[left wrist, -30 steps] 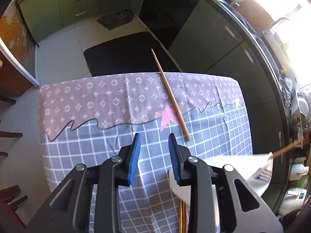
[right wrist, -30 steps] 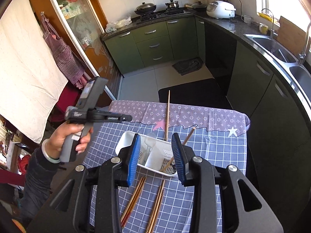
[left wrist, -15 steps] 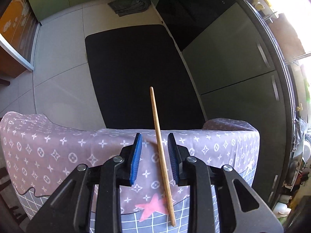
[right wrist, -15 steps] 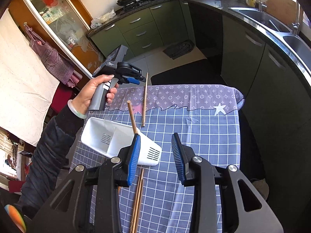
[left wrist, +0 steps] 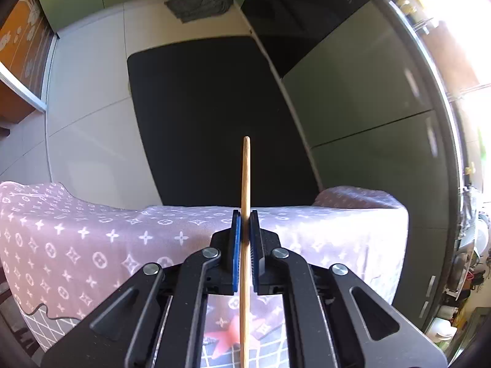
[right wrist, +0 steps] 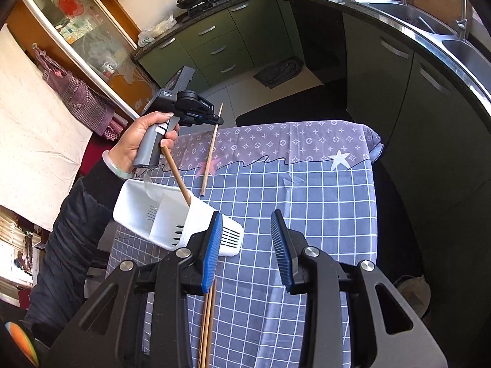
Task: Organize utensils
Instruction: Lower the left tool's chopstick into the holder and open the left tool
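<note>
My left gripper (left wrist: 244, 217) is shut on a long wooden chopstick (left wrist: 245, 178) at the far edge of the table; its tip sticks out past the edge. In the right wrist view the left gripper (right wrist: 218, 120) holds that chopstick (right wrist: 211, 150) with its lower end on the cloth. A white utensil holder (right wrist: 172, 214) lies tilted on the table with one brown chopstick (right wrist: 176, 173) leaning out of it. My right gripper (right wrist: 247, 236) is open and empty above the table, right of the holder. A pair of chopsticks (right wrist: 208, 319) lies on the cloth below it.
The table carries a blue checked and purple patterned cloth (right wrist: 307, 190). A black floor mat (left wrist: 199, 116) lies beyond the table's far edge. Green cabinets (right wrist: 383, 70) and a sink counter run along the right side.
My left gripper has closed on the long chopstick, which it straddled open half a second ago. My right gripper has drifted slightly; the holder now sits lower left of it.
</note>
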### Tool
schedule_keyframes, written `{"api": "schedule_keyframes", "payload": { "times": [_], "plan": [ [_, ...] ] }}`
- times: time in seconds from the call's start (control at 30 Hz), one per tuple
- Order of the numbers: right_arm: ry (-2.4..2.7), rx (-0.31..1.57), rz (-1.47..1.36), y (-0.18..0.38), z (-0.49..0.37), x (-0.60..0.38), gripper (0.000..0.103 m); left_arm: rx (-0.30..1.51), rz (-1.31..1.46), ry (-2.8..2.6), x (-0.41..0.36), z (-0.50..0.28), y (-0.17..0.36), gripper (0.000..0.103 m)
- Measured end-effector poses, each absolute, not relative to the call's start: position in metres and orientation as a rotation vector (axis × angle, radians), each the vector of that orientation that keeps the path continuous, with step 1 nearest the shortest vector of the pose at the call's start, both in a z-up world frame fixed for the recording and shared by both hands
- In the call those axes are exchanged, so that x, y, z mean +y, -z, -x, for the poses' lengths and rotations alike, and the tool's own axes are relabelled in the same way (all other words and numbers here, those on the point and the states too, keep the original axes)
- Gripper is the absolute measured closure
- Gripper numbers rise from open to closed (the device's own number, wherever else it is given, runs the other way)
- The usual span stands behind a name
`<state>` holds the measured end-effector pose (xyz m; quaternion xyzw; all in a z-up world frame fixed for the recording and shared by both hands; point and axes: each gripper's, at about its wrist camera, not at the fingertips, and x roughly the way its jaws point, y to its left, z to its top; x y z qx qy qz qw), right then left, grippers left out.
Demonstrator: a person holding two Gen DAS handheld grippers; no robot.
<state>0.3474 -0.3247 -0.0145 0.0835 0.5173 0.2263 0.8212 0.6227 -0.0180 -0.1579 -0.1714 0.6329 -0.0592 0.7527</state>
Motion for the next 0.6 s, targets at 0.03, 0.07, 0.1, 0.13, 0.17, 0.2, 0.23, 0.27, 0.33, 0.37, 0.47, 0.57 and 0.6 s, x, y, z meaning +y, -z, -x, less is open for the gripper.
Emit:
{"api": "schedule_keyframes", "payload": {
  "times": [0.03, 0.07, 0.1, 0.13, 0.17, 0.2, 0.23, 0.27, 0.33, 0.37, 0.47, 0.57, 0.6],
  "plan": [
    [-0.482, 1.095, -0.178, 0.011, -0.343, -0.326, 0.069, 1.348, 0.379, 0.131, -0.011, -0.617, 0.147, 0.098],
    [-0.484, 1.090, -0.177, 0.008, -0.338, -0.327, 0.069, 1.314, 0.388, 0.141, -0.008, -0.614, 0.135, 0.098],
    [-0.484, 1.083, -0.175, 0.005, -0.333, -0.328, 0.069, 1.276, 0.389, 0.151, -0.006, -0.609, 0.122, 0.098],
    [-0.484, 1.077, -0.173, 0.001, -0.327, -0.328, 0.069, 1.235, 0.384, 0.153, -0.003, -0.604, 0.109, 0.098],
    [-0.485, 1.068, -0.170, -0.003, -0.321, -0.329, 0.069, 1.195, 0.377, 0.153, -0.001, -0.599, 0.095, 0.098],
    [-0.485, 1.061, -0.167, -0.007, -0.315, -0.331, 0.069, 1.160, 0.375, 0.157, 0.001, -0.593, 0.082, 0.098],
    [-0.486, 1.052, -0.165, -0.011, -0.308, -0.332, 0.069, 1.127, 0.373, 0.157, 0.004, -0.585, 0.070, 0.098],
    [-0.488, 1.043, -0.167, -0.014, -0.302, -0.333, 0.069, 1.096, 0.368, 0.157, 0.007, -0.578, 0.058, 0.098],
    [-0.493, 1.022, -0.166, -0.022, -0.289, -0.336, 0.069, 1.035, 0.348, 0.150, 0.012, -0.559, 0.032, 0.098],
    [-0.498, 1.011, -0.167, -0.025, -0.283, -0.337, 0.069, 0.998, 0.332, 0.140, 0.015, -0.547, 0.017, 0.098],
    [-0.520, 0.981, -0.174, -0.035, -0.264, -0.337, 0.069, 0.900, 0.302, 0.121, 0.024, -0.512, -0.028, 0.098],
    [-0.552, 0.953, -0.179, -0.044, -0.245, -0.336, 0.069, 0.821, 0.272, 0.108, 0.030, -0.474, -0.075, 0.098],
    [-0.561, 0.945, -0.181, -0.046, -0.240, -0.336, 0.069, 0.799, 0.260, 0.105, 0.031, -0.461, -0.091, 0.098]
  ]
}}
